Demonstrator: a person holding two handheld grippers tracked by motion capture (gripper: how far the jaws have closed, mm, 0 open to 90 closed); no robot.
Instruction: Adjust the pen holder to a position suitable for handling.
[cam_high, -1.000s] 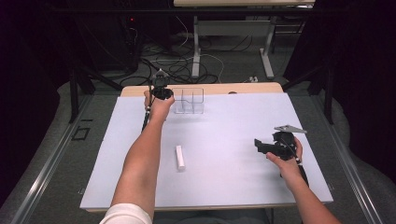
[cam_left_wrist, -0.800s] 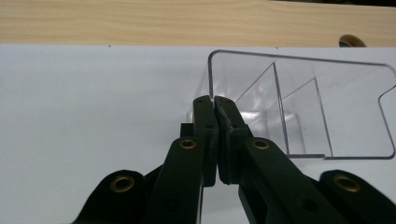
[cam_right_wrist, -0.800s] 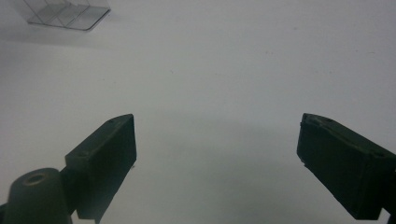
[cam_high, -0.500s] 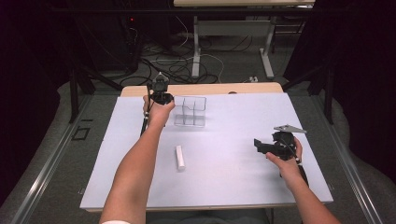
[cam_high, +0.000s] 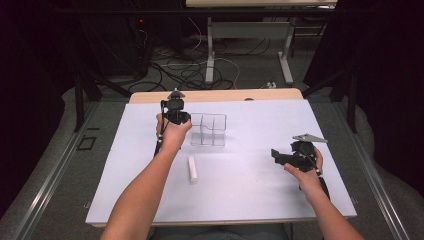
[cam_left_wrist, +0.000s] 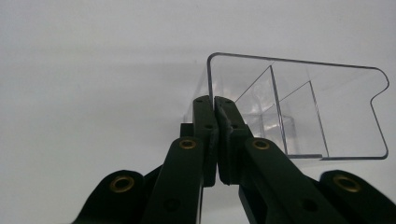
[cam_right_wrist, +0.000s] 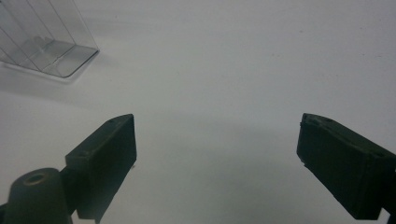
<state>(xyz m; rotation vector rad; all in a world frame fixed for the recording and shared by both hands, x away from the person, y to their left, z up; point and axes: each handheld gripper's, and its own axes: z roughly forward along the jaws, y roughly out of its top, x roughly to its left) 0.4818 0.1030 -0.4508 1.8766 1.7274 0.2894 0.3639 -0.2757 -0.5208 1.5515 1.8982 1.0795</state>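
A clear plastic box (cam_high: 210, 131) with inner dividers stands on the white table top (cam_high: 250, 195), left of middle and toward the back. My left gripper (cam_high: 188, 121) is at the box's left side, shut on its thin wall. In the left gripper view the jaws (cam_left_wrist: 215, 108) press together on the wall's edge, with the clear box (cam_left_wrist: 327, 112) stretching away to the right. My right gripper (cam_high: 276, 156) hovers low at the right, open, pointing left. Its jaws (cam_right_wrist: 217, 161) stand wide apart over bare table, with a corner of the box (cam_right_wrist: 46, 44) at upper left.
A small white stick (cam_high: 192, 169) lies on the table in front of the box. A wooden strip (cam_high: 215, 95) runs along the table's back edge. Beyond it are desk legs and cables on the floor.
The left gripper has drawn the clear box toward the person's side of the table, by a short way. The right gripper has stayed in place.
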